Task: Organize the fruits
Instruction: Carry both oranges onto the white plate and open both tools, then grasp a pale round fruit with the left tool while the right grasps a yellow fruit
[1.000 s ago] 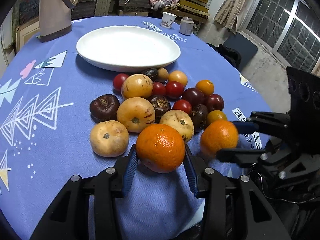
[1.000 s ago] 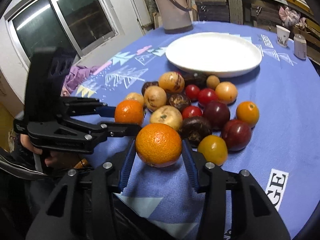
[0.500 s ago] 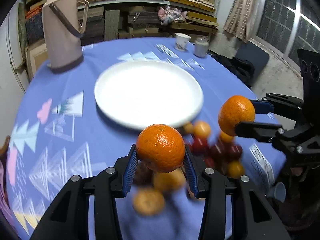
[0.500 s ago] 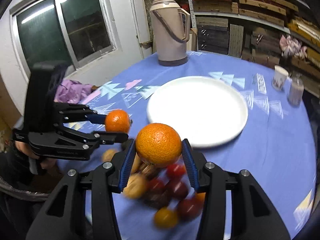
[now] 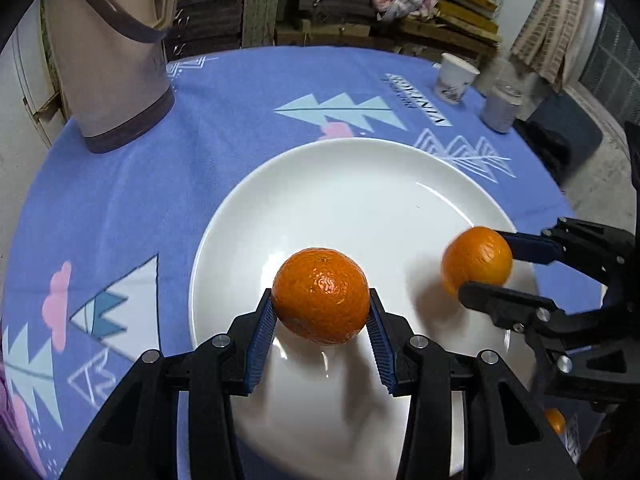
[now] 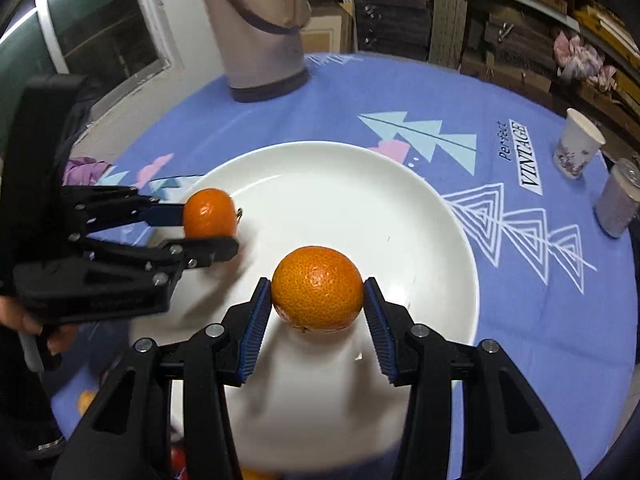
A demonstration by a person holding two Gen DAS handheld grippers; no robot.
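Note:
My left gripper (image 5: 321, 312) is shut on an orange (image 5: 321, 295) and holds it over the near part of the white plate (image 5: 360, 184). My right gripper (image 6: 318, 300) is shut on a second orange (image 6: 317, 288) over the same plate (image 6: 360, 200). In the left wrist view the right gripper (image 5: 486, 270) and its orange (image 5: 477, 261) show at the plate's right side. In the right wrist view the left gripper (image 6: 208, 226) and its orange (image 6: 210, 212) show at the plate's left rim. The plate holds no fruit.
A beige thermos (image 5: 108, 52) stands at the table's far left. A paper cup (image 5: 456, 78) and a small jar (image 5: 500, 108) stand at the far right. Bits of the fruit pile (image 6: 86, 402) show below the plate's near edge. Blue patterned cloth (image 5: 120, 208) covers the round table.
Both grippers have lifted their oranges off the table, away from the fruit pile, and moved forward over the white plate. The pile has dropped out of view.

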